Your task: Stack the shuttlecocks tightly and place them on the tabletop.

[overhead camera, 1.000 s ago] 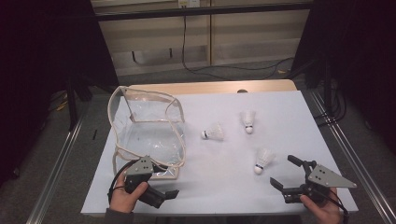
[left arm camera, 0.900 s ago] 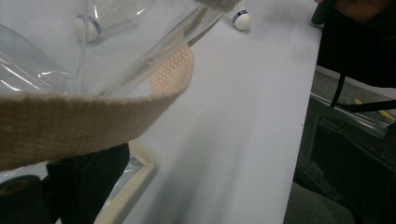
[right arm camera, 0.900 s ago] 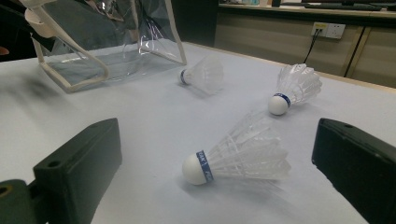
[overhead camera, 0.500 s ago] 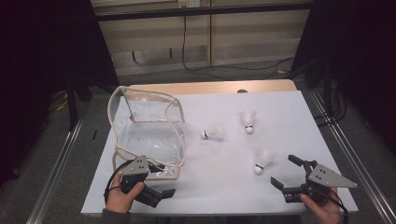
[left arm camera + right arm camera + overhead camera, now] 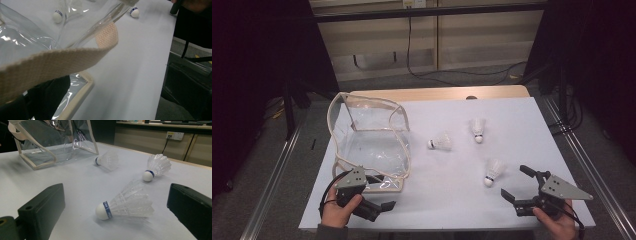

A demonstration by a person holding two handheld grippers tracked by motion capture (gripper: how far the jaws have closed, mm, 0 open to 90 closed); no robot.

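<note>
A clear plastic bag [image 5: 367, 145] with beige trim stands open at the table's left. Three white shuttlecocks lie to its right: one near the bag [image 5: 441, 143], one farther back [image 5: 477, 130], one closest to me [image 5: 493, 171]. My left gripper [image 5: 379, 192] sits at the bag's front corner, jaws apart. The bag's beige strap [image 5: 62, 60] crosses close over its camera and one black finger [image 5: 47, 97] shows behind the plastic. My right gripper [image 5: 515, 181] stands open just short of the nearest shuttlecock [image 5: 125, 205], which lies on its side between the two fingers [image 5: 45, 207], untouched.
The white table top [image 5: 452, 200] ends close behind both hands, with metal rails [image 5: 592, 170] along its sides. A wooden strip [image 5: 437, 93] runs along the far edge. Dark floor and cables lie beyond.
My left gripper has edged slightly left at the bag's front corner. The right gripper and the shuttlecocks have stayed put.
</note>
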